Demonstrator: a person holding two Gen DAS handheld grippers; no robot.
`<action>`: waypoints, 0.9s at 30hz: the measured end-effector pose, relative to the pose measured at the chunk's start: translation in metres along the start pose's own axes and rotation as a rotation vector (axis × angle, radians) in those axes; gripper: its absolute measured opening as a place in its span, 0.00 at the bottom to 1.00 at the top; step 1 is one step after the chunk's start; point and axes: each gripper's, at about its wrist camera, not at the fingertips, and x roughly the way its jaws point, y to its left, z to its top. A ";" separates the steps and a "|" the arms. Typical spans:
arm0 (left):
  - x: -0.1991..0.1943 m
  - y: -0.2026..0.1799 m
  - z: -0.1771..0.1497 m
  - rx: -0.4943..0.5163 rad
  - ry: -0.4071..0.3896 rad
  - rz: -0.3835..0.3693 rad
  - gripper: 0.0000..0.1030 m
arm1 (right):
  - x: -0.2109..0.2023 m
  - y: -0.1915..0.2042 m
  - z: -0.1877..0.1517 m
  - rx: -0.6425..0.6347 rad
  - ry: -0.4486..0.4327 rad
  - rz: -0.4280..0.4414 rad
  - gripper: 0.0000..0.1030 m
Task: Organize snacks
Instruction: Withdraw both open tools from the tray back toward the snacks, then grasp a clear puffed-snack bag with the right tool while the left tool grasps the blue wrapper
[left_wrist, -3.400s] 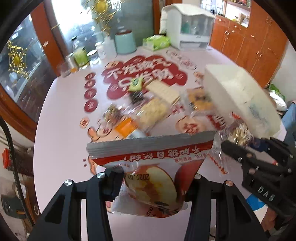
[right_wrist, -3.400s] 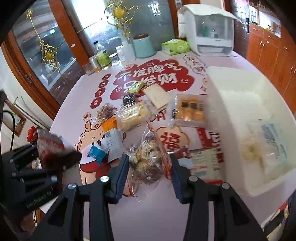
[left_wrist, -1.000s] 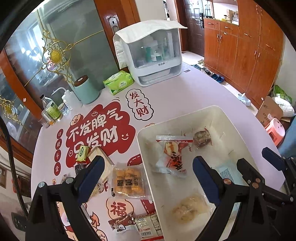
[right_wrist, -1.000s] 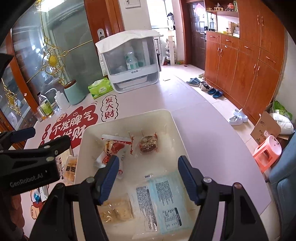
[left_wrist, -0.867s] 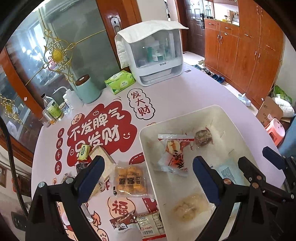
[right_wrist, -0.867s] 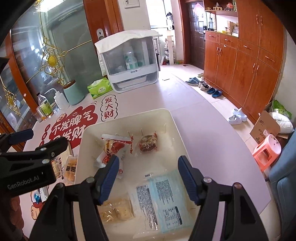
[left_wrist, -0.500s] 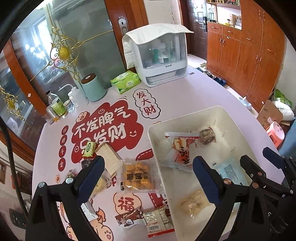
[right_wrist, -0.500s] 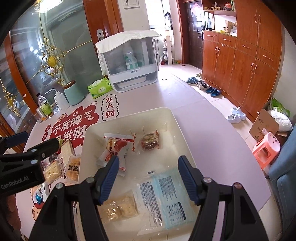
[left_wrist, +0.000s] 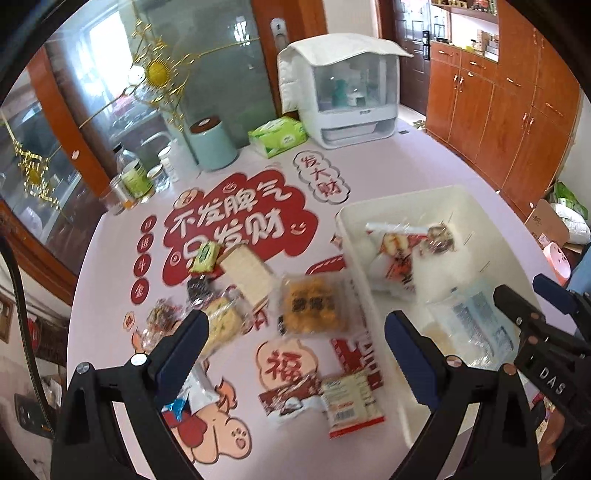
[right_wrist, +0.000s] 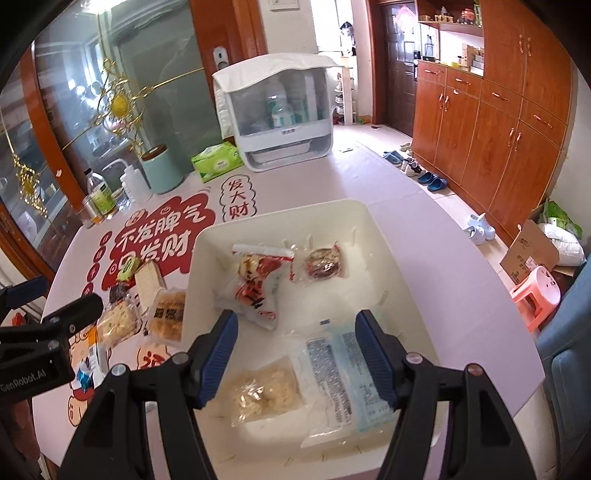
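A white bin (left_wrist: 347, 218) (right_wrist: 280, 206) stands on the pink table. It holds a red-and-white apple packet (right_wrist: 258, 284), a round brown snack (right_wrist: 325, 266), a blue-and-white packet (right_wrist: 347, 373) and a pale biscuit pack (right_wrist: 264, 391). My right gripper (right_wrist: 295, 332) hangs open and empty above the bin's near half. My left gripper (left_wrist: 295, 339) is open and empty over loose snacks left of the bin: an orange pastry pack (left_wrist: 314, 306), a cracker pack (left_wrist: 247, 273), a small green packet (left_wrist: 203, 256) and a red-and-white sachet (left_wrist: 351, 402).
At the table's far side stand a white covered dish cabinet (left_wrist: 343, 85), a green tissue pack (left_wrist: 277, 134), a teal canister (left_wrist: 212, 144) and bottles (left_wrist: 135, 177). Wooden cupboards (right_wrist: 498, 122) line the right wall. A pink stool (right_wrist: 535, 291) sits on the floor.
Both grippers, earlier shut on snacks, are now open, with those snacks lying in the bin. Over the last second the left gripper slid left from the bin to the loose snacks.
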 end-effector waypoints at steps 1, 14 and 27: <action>0.000 0.005 -0.004 -0.007 0.005 0.002 0.93 | 0.000 0.003 -0.001 -0.004 0.003 0.002 0.65; -0.001 0.091 -0.048 -0.116 0.048 0.085 0.93 | -0.003 0.051 -0.018 -0.061 0.038 0.063 0.65; 0.025 0.195 -0.093 -0.306 0.131 0.176 0.93 | 0.019 0.131 -0.020 -0.175 0.096 0.160 0.65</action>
